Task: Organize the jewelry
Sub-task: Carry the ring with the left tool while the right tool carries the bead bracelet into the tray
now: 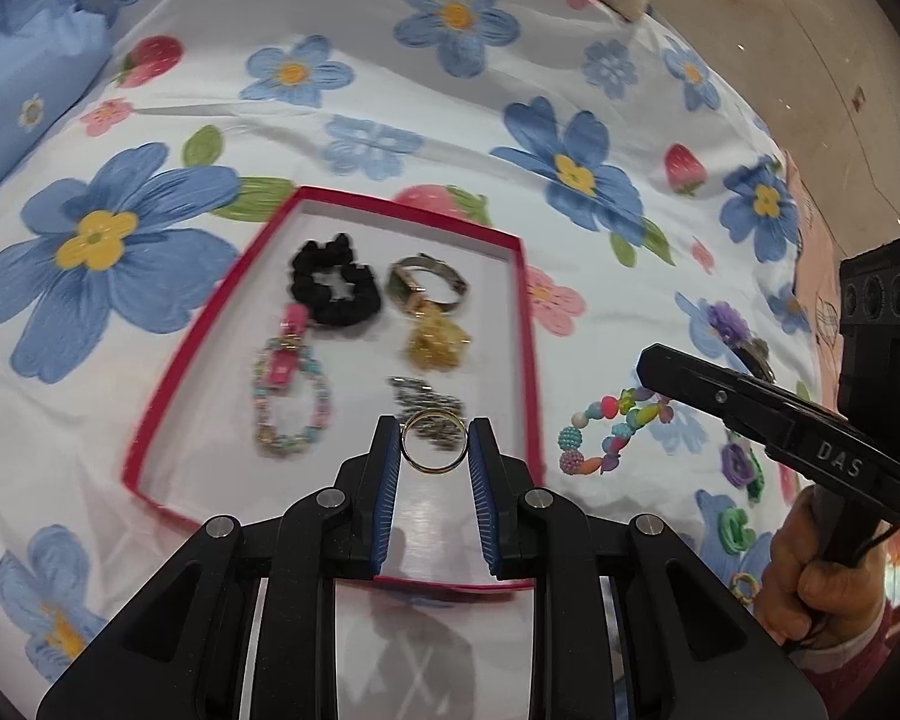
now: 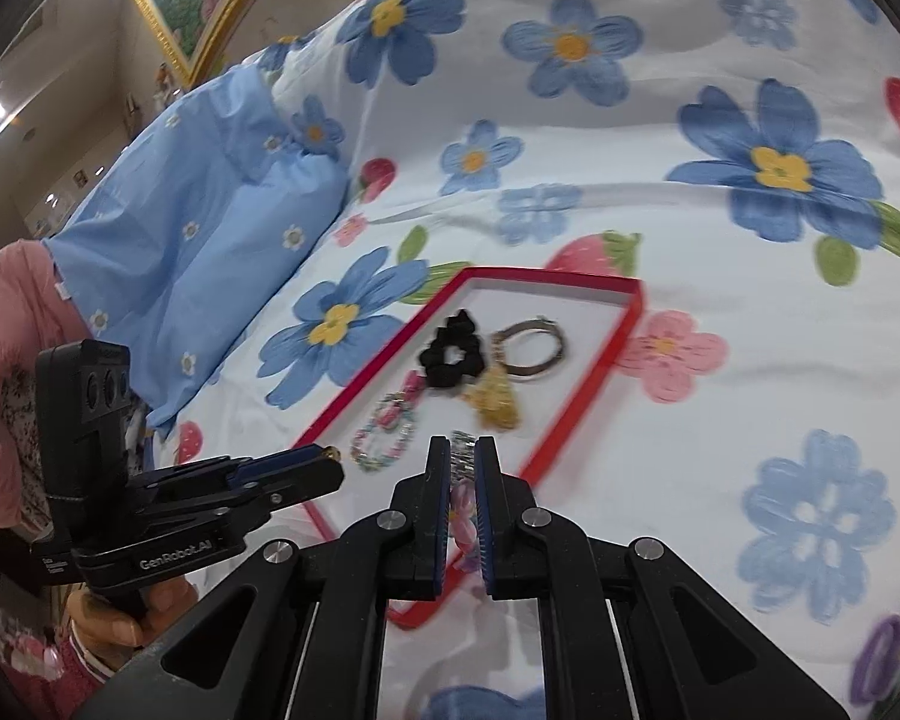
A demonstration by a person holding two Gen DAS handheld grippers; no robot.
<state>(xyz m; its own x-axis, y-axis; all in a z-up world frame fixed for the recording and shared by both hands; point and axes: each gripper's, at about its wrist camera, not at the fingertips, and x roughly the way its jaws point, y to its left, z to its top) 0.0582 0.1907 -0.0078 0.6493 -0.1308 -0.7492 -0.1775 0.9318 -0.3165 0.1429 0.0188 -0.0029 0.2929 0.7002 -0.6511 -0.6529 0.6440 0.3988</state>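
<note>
A gold ring (image 1: 432, 470) is pinched between the blue pads of my left gripper (image 1: 435, 429), just above the near end of the red-rimmed tray (image 1: 528, 330). The tray holds a black scrunchie (image 1: 336, 288), a watch (image 1: 429, 285), a gold hair clip (image 1: 435, 342), a pastel bead bracelet (image 1: 291, 408) with a pink clip, and a silver chain (image 1: 429, 405). My right gripper (image 2: 462, 459) is shut on a small pink and purple trinket (image 2: 463, 501) over the tray's near edge (image 2: 546, 276). The left gripper (image 2: 330, 456) shows at the left of the right wrist view.
A colourful bead bracelet (image 1: 612, 426) lies on the flowered bedspread (image 1: 390, 60) right of the tray, with purple and green flower pieces (image 1: 738, 462) further right. A blue pillow (image 2: 198, 240) lies at the left. The bed edge and floor (image 1: 810, 30) are at the far right.
</note>
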